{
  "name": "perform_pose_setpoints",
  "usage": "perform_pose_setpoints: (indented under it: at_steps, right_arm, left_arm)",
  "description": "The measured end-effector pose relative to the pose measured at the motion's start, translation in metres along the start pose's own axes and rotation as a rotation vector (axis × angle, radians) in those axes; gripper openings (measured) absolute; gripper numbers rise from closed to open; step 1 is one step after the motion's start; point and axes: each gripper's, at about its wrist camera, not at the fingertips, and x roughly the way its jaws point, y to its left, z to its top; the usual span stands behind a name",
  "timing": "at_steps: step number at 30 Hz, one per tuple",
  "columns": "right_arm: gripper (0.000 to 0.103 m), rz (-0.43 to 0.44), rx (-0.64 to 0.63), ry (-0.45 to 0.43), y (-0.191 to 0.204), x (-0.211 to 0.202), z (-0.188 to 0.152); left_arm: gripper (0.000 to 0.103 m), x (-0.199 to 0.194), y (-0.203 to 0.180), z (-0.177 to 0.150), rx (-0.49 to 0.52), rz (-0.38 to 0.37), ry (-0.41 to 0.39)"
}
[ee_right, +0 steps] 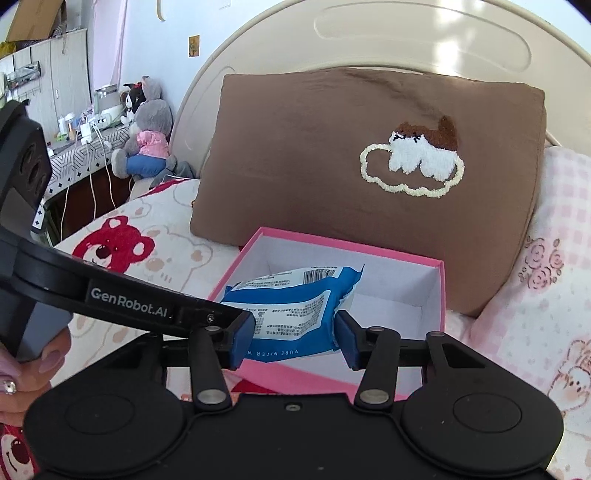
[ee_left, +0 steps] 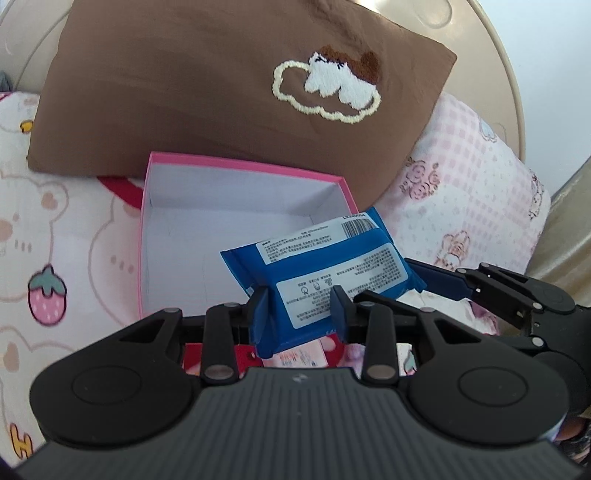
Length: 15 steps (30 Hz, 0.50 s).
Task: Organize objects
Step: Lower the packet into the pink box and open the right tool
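A blue wet-wipes pack point(ee_left: 325, 273) with white labels hangs over the near part of an open pink box point(ee_left: 147, 229) with a white inside. My left gripper point(ee_left: 299, 314) is shut on the pack's near end. My right gripper point(ee_right: 291, 332) grips the same pack point(ee_right: 291, 299) from the other side, above the box's near edge point(ee_right: 436, 291). The right gripper's arm shows at the right of the left wrist view point(ee_left: 517, 291). The box holds nothing else.
A brown pillow point(ee_right: 332, 155) with an embroidered cloud leans on the beige headboard point(ee_right: 406, 33) just behind the box. The bed sheet point(ee_left: 55, 240) has bear and strawberry prints. Small pink and red packets point(ee_left: 295, 356) lie under my left gripper. Plush toys point(ee_right: 147, 140) sit at far left.
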Motion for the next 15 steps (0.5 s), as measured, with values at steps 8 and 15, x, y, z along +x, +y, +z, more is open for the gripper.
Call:
perform_pose_setpoints:
  at_steps: [8,15]
  right_arm:
    - [0.053,0.032,0.009,0.052,-0.024,0.034,0.018]
    - [0.053,0.031,0.019,0.125,-0.046,0.089,0.016]
  left_arm:
    - [0.033,0.033,0.01,0.028,-0.009,0.014,0.017]
    - [0.033,0.089,0.02,0.046,-0.014,0.068,0.057]
